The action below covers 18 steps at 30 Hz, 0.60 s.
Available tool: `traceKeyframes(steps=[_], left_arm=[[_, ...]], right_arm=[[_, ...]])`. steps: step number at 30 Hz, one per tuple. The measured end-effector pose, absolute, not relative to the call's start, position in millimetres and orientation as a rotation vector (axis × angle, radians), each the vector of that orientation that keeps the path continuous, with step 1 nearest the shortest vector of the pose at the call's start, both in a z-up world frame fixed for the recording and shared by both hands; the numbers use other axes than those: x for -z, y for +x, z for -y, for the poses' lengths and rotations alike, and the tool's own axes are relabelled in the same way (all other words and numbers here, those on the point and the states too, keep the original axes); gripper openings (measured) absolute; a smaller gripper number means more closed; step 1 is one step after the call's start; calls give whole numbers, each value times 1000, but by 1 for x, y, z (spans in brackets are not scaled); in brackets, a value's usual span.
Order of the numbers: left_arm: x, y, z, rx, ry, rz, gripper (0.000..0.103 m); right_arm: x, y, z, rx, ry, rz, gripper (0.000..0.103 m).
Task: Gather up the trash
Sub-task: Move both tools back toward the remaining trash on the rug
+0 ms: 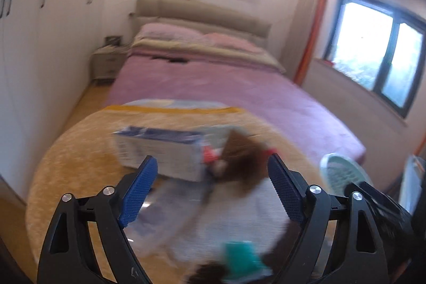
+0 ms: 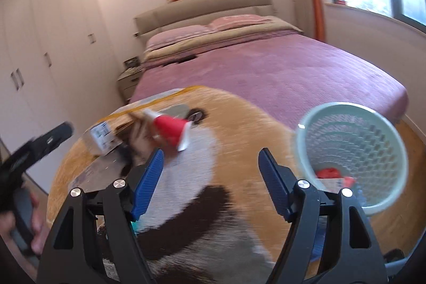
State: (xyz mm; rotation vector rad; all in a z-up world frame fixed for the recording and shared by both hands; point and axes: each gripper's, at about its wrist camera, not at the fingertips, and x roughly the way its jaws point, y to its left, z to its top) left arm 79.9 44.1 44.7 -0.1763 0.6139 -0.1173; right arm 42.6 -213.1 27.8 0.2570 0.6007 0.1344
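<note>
Trash lies in a blurred heap on a round orange rug [image 1: 80,164]. It includes a white and blue cardboard box [image 1: 159,151], a brown scrap [image 1: 245,159], clear plastic wrap [image 1: 165,209] and a teal piece [image 1: 242,257]. My left gripper [image 1: 212,157] hangs open over the heap with nothing between its pads. In the right wrist view a red paper cup [image 2: 170,131] lies beside the box [image 2: 102,137]. My right gripper [image 2: 211,152] is open and empty above the rug's white patch. To its right stands a pale green mesh basket [image 2: 354,151] with red trash [image 2: 328,173] inside.
A bed with a pink cover [image 1: 226,87] stands right behind the rug. White wardrobes [image 2: 40,57] line the left wall, with a nightstand [image 1: 106,65] beside the bed. A window [image 1: 378,52] is on the right. A hand [image 2: 37,225] holds the left tool's black frame [image 2: 40,143].
</note>
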Motion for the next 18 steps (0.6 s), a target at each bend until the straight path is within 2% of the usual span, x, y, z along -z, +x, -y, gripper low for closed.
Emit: traceKeyframes(steps=[8,10,12,14,18], left_arm=[[-24,128,-57,44,-111,-710,82],[-19,138,-56,33,-90,-725,78],[-14,143,-58,36,-85,-744,66],[-12,145,-62,54,-96,-752,60],[-17,131,-74,65,-121,-733,56]], right_arm=[[12,62,157,-239,213,-696,70],[19,65,151,-250,206,-716,70],[26,68,149,-247,194,-738,70],[24,68,149,-255,199,-731,70],[26,71,149,-256,210,-736,70]])
